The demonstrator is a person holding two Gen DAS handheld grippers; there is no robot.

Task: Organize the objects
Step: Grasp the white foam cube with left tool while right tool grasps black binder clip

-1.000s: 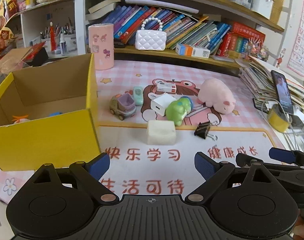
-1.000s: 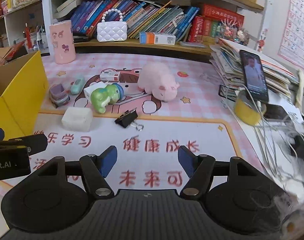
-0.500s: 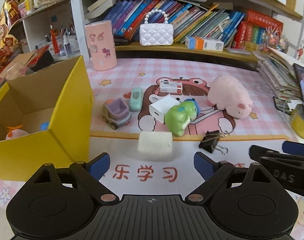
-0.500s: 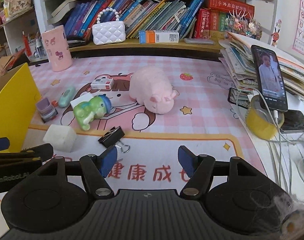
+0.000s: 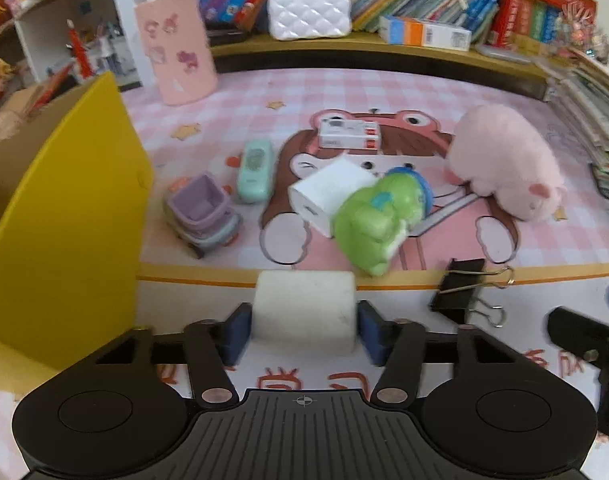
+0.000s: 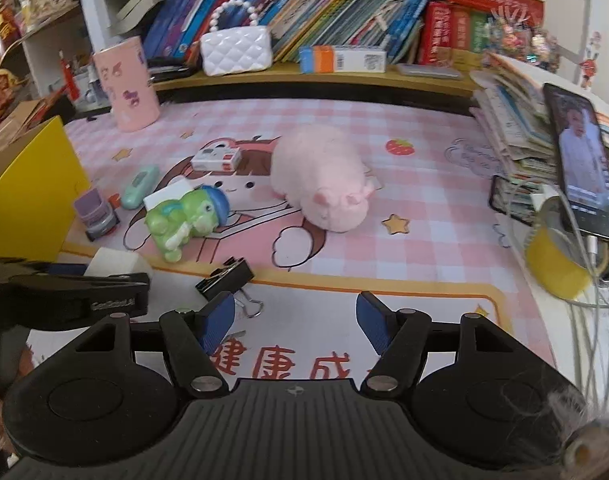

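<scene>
A white block (image 5: pixel 304 308) lies on the printed mat just short of its orange border. My left gripper (image 5: pixel 303 332) is closing, with a blue pad against each side of the block. The right wrist view shows that gripper (image 6: pixel 84 300) low at the left with the block (image 6: pixel 112 262) in front of it. My right gripper (image 6: pixel 294 322) stands open over the mat with nothing between its fingers. A black binder clip (image 6: pixel 224 278) lies just ahead of its left finger. The yellow box (image 5: pixel 64 220) stands at the left.
On the mat lie a green dinosaur toy (image 5: pixel 380 220), a white charger (image 5: pixel 328 192), a purple toy car (image 5: pixel 200 212), a mint toy (image 5: pixel 256 170) and a pink plush (image 5: pixel 504 164). A pink cup (image 5: pixel 176 44) stands behind. A phone (image 6: pixel 584 160), a yellow tape roll (image 6: pixel 556 256) and cables crowd the right.
My left gripper has come forward and down to the white block, and its jaws have narrowed from wide apart onto the block's sides. The right gripper has moved forward toward the binder clip, its opening unchanged.
</scene>
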